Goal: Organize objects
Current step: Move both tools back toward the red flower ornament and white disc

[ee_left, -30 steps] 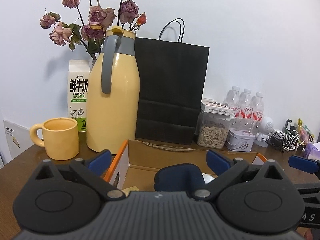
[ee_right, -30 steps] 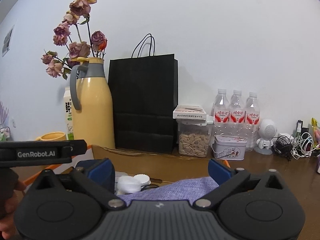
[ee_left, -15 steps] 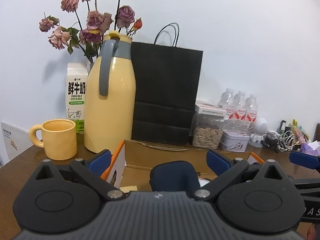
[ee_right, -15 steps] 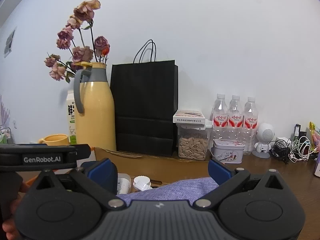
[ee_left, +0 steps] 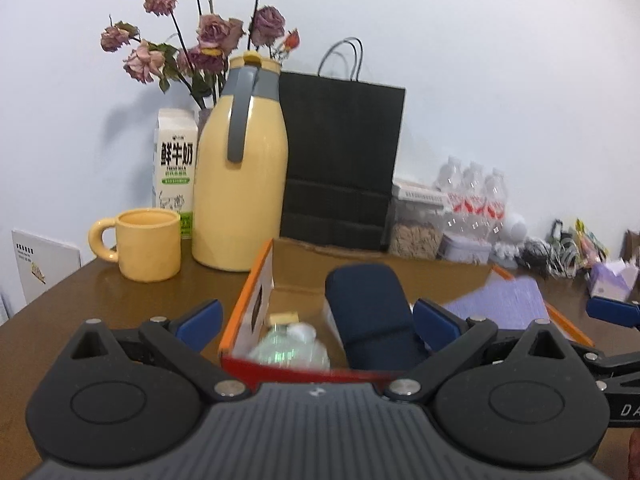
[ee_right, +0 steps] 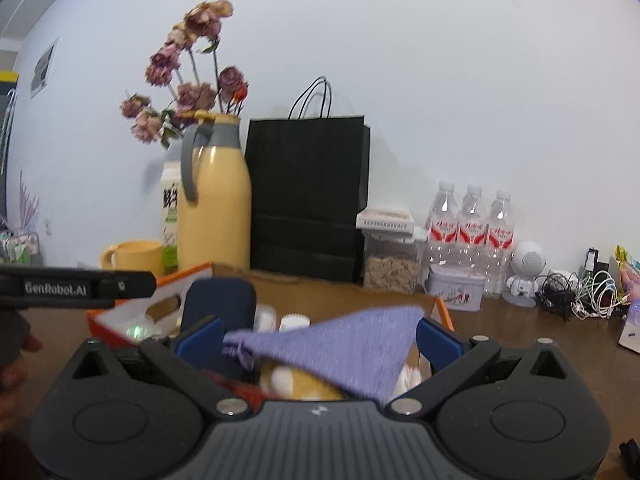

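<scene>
Both grippers hover over the cardboard box [ee_left: 276, 276] on the worktop [ee_left: 120, 304], fingers spread wide, gripping nothing: left gripper [ee_left: 316, 320], right gripper [ee_right: 318, 338]. Inside the box lie a navy case [ee_left: 368, 304] and purple cloth [ee_right: 344, 344].

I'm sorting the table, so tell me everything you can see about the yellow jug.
The jug is a tall, pale yellow thermos with a smooth, glossy body, a grey collar, a grey handle down its front and a small yellow cap. It stands upright on the brown table, between the milk carton and the black bag, behind the box.
</scene>
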The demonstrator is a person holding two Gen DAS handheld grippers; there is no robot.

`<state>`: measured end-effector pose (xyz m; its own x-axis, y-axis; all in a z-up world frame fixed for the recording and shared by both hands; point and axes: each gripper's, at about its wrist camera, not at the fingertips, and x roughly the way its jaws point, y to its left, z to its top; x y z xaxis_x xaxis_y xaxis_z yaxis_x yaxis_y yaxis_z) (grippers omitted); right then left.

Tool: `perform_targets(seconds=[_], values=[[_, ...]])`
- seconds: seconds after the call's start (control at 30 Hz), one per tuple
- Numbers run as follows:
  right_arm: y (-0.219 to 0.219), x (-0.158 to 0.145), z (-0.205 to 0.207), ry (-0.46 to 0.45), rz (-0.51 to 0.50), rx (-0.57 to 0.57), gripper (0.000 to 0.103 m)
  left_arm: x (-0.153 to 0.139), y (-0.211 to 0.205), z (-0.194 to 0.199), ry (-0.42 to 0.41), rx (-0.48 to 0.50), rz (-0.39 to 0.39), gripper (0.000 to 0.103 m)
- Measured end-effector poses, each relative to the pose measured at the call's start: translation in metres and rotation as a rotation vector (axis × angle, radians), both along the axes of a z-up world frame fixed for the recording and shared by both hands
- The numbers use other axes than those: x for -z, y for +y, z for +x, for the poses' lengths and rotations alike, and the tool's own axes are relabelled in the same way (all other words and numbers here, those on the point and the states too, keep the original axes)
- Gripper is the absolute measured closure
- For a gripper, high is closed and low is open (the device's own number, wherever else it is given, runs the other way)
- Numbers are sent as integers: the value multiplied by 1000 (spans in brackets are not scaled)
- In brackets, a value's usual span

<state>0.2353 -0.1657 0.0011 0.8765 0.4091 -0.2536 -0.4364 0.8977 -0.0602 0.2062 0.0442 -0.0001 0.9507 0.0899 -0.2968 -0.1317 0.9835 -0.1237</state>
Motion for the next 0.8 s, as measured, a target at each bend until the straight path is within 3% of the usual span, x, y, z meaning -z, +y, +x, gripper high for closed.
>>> perform_targets(seconds=[0.27,0.53,0.8], values=[[-7,19,-23,60,-49,-34,0,17,-7,-18,113,45,48,0],[-7,33,-40,153,-99,-108,0,35,-4,-38,209,32,32,0],[-7,37,-32,240,-91,-96,0,37,0,-40,227,13,18,0]])
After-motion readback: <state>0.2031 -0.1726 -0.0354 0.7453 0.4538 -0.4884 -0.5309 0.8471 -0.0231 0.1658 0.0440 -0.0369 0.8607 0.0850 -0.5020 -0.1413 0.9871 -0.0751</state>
